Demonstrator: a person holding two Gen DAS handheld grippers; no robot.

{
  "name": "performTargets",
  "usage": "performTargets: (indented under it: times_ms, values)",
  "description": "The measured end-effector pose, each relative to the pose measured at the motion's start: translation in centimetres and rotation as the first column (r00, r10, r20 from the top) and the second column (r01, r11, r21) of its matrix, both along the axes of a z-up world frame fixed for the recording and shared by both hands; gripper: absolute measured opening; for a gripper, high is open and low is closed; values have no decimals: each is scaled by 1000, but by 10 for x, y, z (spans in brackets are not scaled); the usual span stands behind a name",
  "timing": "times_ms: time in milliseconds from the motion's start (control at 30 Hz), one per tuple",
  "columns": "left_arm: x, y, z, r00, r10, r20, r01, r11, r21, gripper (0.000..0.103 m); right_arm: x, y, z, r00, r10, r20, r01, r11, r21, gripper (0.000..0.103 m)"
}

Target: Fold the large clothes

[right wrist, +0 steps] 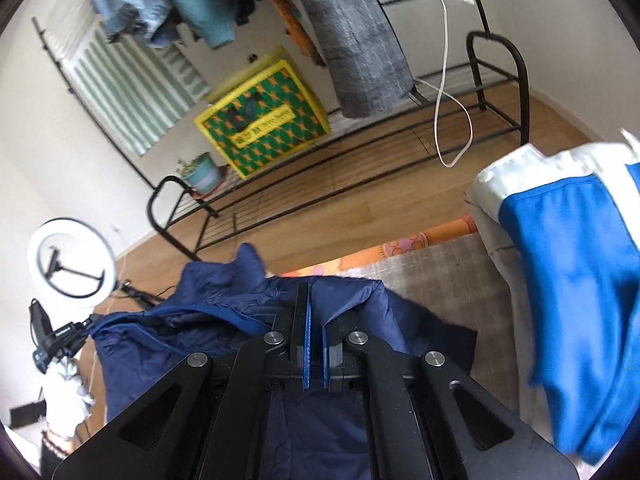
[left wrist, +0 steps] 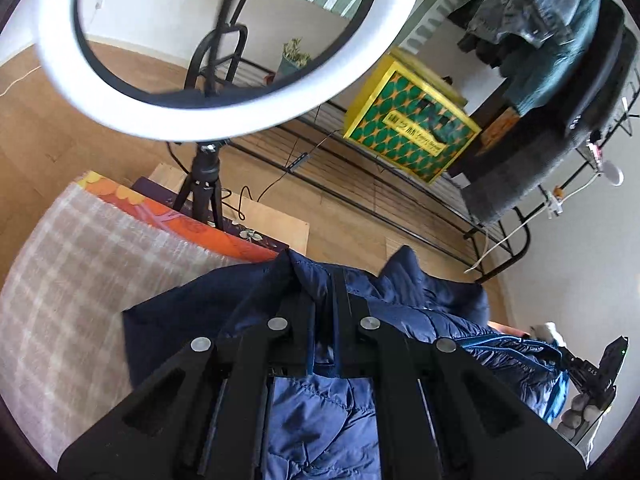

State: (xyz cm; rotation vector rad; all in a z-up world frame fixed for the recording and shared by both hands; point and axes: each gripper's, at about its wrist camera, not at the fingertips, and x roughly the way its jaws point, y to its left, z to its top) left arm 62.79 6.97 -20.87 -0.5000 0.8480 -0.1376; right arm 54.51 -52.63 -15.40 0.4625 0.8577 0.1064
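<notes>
A navy quilted puffer jacket [left wrist: 404, 312] is held up above a grey checked mat [left wrist: 80, 280]. My left gripper [left wrist: 325, 280] is shut on a fold of the jacket near its top edge, the fabric draped over its fingers. In the right wrist view the same jacket [right wrist: 208, 320] hangs to the left and below. My right gripper [right wrist: 316, 300] is shut on another part of its edge, with cloth wrapped over the right finger. The other hand-held gripper [right wrist: 56, 340] shows at the far left of the right wrist view.
A ring light on a tripod [left wrist: 224, 60] stands close in front. A black clothes rack [right wrist: 360, 152] holds hanging garments, a yellow and green box [right wrist: 264, 120] and a potted plant [right wrist: 202, 172]. A blue and white garment [right wrist: 572, 280] lies at the right.
</notes>
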Motion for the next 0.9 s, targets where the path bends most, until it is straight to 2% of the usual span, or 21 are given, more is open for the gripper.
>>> performTargets:
  times_ms: [267, 333, 433, 533, 567, 600, 633, 700, 733, 767, 833, 900]
  values:
    - [34, -23, -45, 1000, 12, -8, -11, 995, 103, 4, 39, 3, -48, 998, -3, -56, -3, 993, -117, 2]
    - [39, -26, -56, 999, 17, -31, -14, 994, 109, 5, 44, 6, -57, 997, 13, -71, -22, 991, -131, 2]
    - [41, -25, -59, 999, 10, -42, -6, 995, 95, 8, 48, 4, -60, 994, 29, -102, -41, 992, -120, 5]
    - [37, -19, -46, 999, 6, -31, -3, 997, 73, 22, 46, -6, -49, 993, 22, -113, -31, 997, -74, 6]
    - [35, -17, -41, 1000, 13, -19, -12, 997, 71, 32, 43, -9, -43, 995, 25, -96, -32, 997, -65, 7]
    - [31, -15, -33, 1000, 25, 1, -25, 996, 87, 50, 42, -9, -39, 996, 34, -78, -39, 997, -60, 7]
    - [27, -13, -26, 999, 34, 18, -36, 994, 105, 57, 39, -10, -32, 997, 47, -58, -50, 997, -59, 9]
    - [16, -10, -13, 998, 26, 65, -34, 992, 121, 59, 34, -11, -22, 997, 72, -39, -75, 995, -59, 14]
    - [11, -10, -10, 997, 16, 77, -26, 991, 131, 59, 31, -12, -16, 997, 71, -28, -73, 995, -75, 22]
    - [6, -12, -4, 996, -3, 89, -11, 988, 157, 59, 28, -14, -10, 998, 60, -14, -61, 994, -95, 37]
    - [-8, -25, 2, 990, -73, 120, 41, 968, 247, 59, 18, -23, 5, 999, 16, 39, -11, 993, -116, 53]
    - [-19, -39, 3, 982, -137, 128, 90, 943, 320, 59, 7, -30, 16, 996, -6, 94, 14, 996, -83, 53]
